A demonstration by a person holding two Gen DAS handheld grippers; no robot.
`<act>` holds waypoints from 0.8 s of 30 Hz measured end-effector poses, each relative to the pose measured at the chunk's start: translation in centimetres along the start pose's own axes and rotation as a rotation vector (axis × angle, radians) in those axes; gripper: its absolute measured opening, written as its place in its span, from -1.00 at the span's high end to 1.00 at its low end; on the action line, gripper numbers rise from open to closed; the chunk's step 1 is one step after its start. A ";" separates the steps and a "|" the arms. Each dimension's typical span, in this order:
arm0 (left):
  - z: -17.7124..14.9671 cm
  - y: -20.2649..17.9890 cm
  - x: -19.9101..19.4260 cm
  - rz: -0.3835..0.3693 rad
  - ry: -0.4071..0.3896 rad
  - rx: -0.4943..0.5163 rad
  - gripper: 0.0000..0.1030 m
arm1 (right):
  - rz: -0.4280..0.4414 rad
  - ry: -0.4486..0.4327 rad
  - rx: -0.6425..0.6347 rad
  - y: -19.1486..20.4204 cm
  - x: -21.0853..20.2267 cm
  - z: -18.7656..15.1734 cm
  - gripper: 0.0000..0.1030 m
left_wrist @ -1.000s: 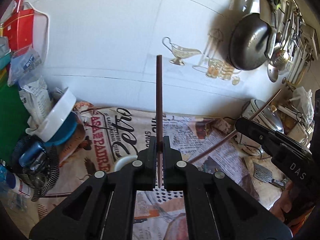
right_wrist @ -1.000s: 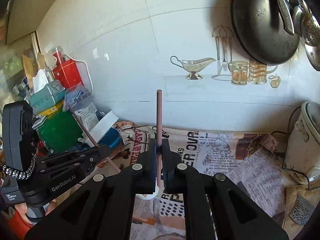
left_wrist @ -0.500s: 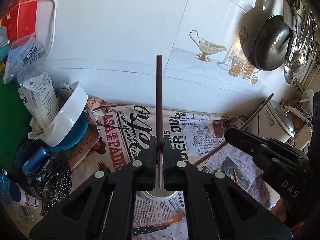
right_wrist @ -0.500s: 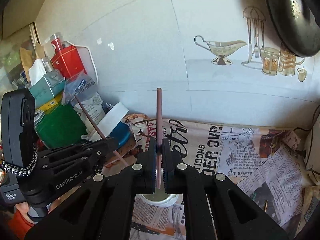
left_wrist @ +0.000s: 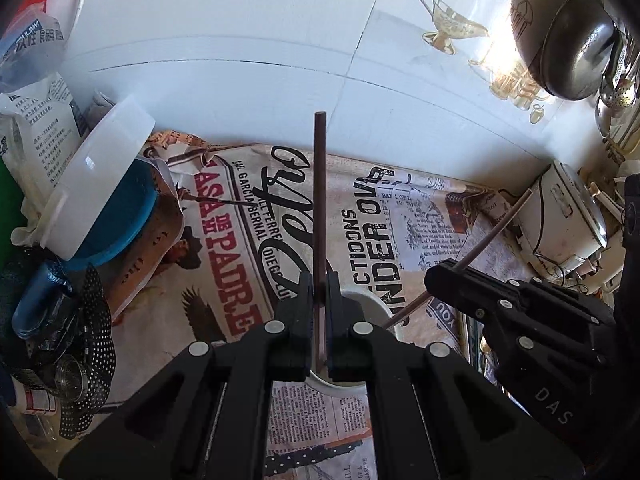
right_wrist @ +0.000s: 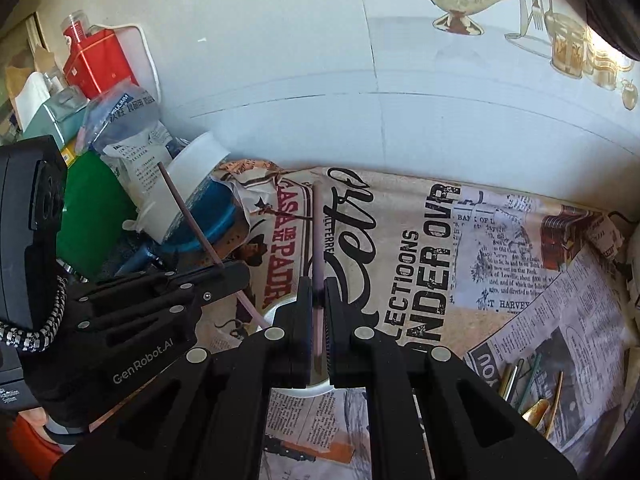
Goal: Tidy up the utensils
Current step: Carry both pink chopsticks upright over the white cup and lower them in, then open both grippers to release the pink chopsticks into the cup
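Both tongs, left gripper (left_wrist: 319, 312) and right gripper (right_wrist: 318, 320), each clenching a chopstick (left_wrist: 320, 200), have dropped over the white cup (left_wrist: 376, 308), likely ready for release

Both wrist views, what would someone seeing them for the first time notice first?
First, two chopsticks held upright: the left claw is shut on a dark chopstick, the right claw on a pinkish chopstick. Both hang over a white cup on the bold newspaper covering. More utensils lie loose at the right.
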State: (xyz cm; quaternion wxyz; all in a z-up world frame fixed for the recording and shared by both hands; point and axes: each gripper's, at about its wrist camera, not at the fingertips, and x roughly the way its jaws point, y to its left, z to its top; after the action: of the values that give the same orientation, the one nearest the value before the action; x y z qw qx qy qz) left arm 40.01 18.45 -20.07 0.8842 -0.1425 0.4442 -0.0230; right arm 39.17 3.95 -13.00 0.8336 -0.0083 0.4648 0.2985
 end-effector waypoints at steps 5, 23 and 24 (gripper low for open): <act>0.2 0.2 0.6 -0.004 0.008 0.000 0.94 | -0.003 0.004 0.007 -0.2 0.5 0.4 0.89; -0.3 -2.1 -2.5 0.068 -0.043 0.070 0.71 | -0.007 -0.013 -0.035 -0.1 -1.8 0.4 0.66; -0.3 -2.3 -3.0 0.072 -0.052 0.068 0.66 | -0.006 -0.023 -0.037 -0.2 -2.3 0.4 0.62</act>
State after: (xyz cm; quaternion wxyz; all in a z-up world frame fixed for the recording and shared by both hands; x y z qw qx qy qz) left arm 38.19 16.68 -17.29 0.9001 -0.0967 0.4247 -0.0024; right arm 38.63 2.78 -11.00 0.8396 -0.0216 0.4493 0.3046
